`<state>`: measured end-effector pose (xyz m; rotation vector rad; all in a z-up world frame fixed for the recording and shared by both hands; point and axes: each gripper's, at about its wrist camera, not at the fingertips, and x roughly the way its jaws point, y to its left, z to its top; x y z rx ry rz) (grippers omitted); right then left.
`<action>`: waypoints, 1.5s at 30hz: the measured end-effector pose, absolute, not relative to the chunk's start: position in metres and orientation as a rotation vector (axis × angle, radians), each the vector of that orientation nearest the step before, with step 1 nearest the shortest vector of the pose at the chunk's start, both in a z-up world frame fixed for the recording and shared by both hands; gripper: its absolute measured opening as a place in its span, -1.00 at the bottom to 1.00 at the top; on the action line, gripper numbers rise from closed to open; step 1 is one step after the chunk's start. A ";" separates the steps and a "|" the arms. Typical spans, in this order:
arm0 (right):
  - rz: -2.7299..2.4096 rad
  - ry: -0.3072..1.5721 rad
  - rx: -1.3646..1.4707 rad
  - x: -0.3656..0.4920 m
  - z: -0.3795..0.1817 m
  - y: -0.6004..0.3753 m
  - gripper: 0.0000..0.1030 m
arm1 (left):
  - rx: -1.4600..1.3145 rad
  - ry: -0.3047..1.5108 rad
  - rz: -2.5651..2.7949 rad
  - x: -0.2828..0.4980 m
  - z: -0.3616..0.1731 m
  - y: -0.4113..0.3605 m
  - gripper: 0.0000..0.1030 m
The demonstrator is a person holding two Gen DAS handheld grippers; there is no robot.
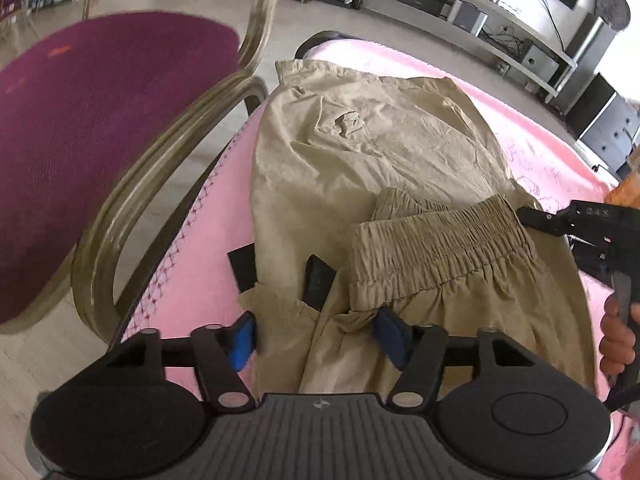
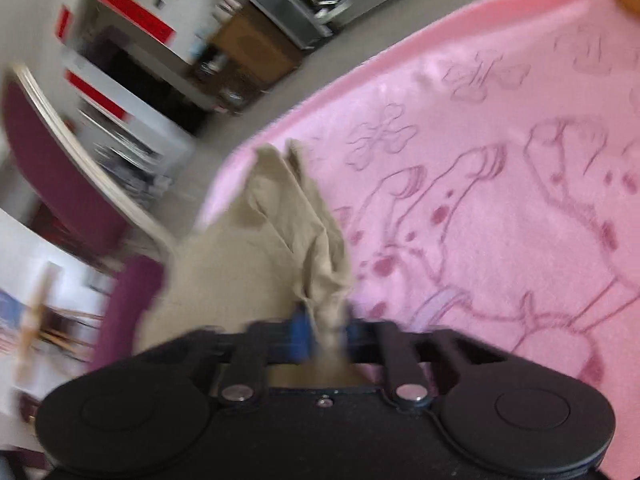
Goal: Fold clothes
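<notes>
- Khaki trousers [image 1: 372, 152]: spread across the pink blanket [image 1: 224, 216] that covers the counter, legs running away from the left wrist camera, the gathered elastic waistband [image 1: 440, 240] folded back onto the garment near the camera.
- Left gripper [image 1: 282, 266]: held low over the near edge of the counter, pointing forward along the trousers. Its jaws stand wide apart; the black fingers [image 1: 318, 280] straddle a fold of khaki cloth, one finger lying on the pink blanket just beside the fabric, the other on the cloth next to the waistband. The cloth lies loose between them, unpinched.
- Right gripper [image 1: 532, 216]: enters the left wrist view from the right, its tip touching the far end of the waistband. The person's right hand [image 1: 618, 336] wraps the handle below it.
- Right gripper, own view [image 2: 326, 332]: jaws drawn narrow on a bunched ridge of the khaki trousers [image 2: 288, 220], which rises from between the blue pads [image 2: 300, 332] and runs away over the blanket [image 2: 500, 200]. The picture is blurred, so finer detail of the grasp cannot be told.
- Surroundings: a purple-cushioned chair [image 1: 100, 140] stands beside the counter on the left; shelving with electronics [image 1: 460, 12] lines the far wall.
</notes>
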<state>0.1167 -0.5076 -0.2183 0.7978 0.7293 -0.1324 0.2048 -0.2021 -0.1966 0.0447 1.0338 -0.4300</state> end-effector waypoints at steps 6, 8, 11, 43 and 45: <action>-0.187 0.623 0.633 0.089 -0.174 -0.480 -0.92 | 0.146 0.970 -0.464 0.195 -0.187 -0.219 -0.08; -0.207 0.610 0.607 0.076 -0.162 -0.480 -0.92 | 0.155 0.952 -0.493 0.193 -0.183 -0.223 -0.10; -0.251 0.600 0.597 0.054 -0.147 -0.488 -0.92 | 0.167 0.929 -0.554 0.190 -0.179 -0.234 -0.13; -0.262 0.826 1.089 -0.082 -0.215 -0.522 -0.02 | -0.046 1.147 -0.601 0.166 -0.203 -0.188 0.54; -0.216 0.838 1.085 -0.076 -0.218 -0.517 -0.40 | -0.033 1.137 -0.602 0.165 -0.205 -0.194 0.39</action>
